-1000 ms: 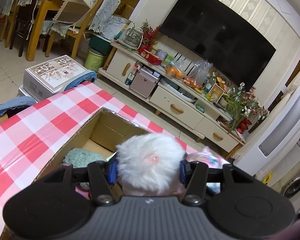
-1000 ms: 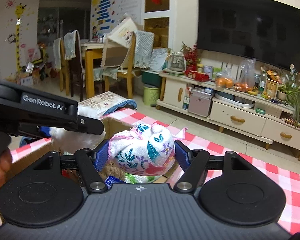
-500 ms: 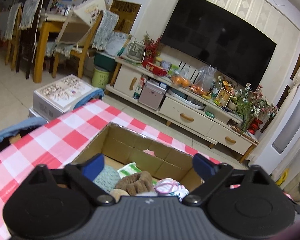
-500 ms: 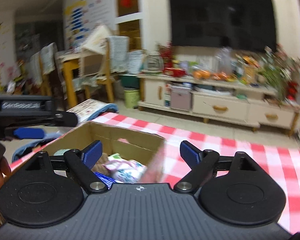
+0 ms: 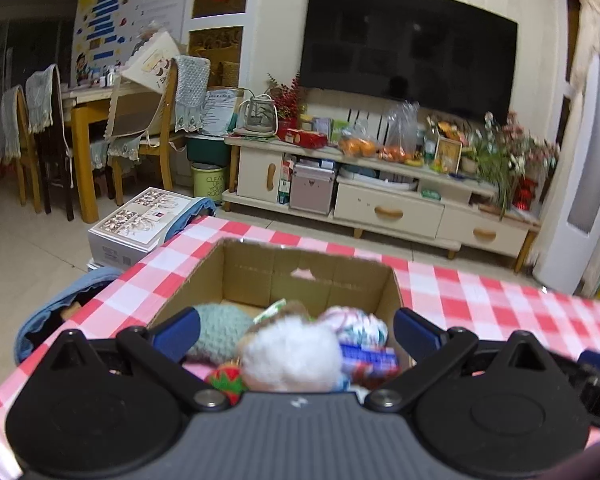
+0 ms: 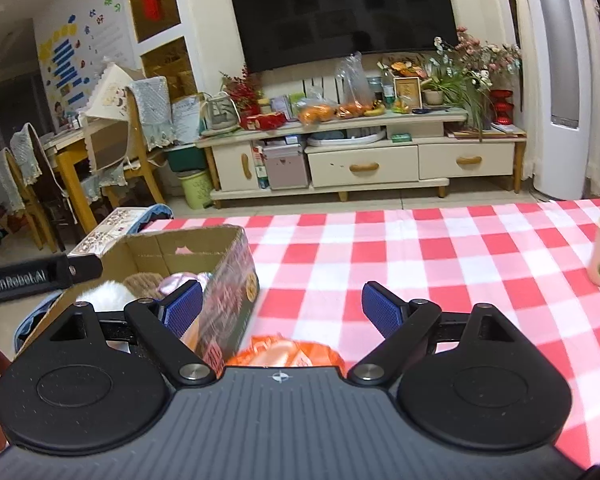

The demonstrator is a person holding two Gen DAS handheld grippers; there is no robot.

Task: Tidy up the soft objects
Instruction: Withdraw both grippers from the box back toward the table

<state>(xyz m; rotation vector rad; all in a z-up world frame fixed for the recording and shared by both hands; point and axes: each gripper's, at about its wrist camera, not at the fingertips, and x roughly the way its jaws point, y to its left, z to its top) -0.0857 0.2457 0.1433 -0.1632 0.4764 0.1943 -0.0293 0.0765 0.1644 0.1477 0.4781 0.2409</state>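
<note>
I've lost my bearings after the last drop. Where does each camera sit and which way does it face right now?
Left wrist: on the left gripper, open, angled down over the cardboard box holding the white fluffy ball; only its own fingers show.
Right wrist: on the right gripper, open, over the checkered tablecloth beside the box, above an orange item; the left gripper's arm and a hand show at the left edge.
Shared: box, tablecloth, TV.

Both hand-held grippers' jaws have just been opening (empty now), fluffy ball (image 5: 290, 354) and floral cloth (image 5: 360, 326) dropped into box (image 5: 300, 270).
</note>
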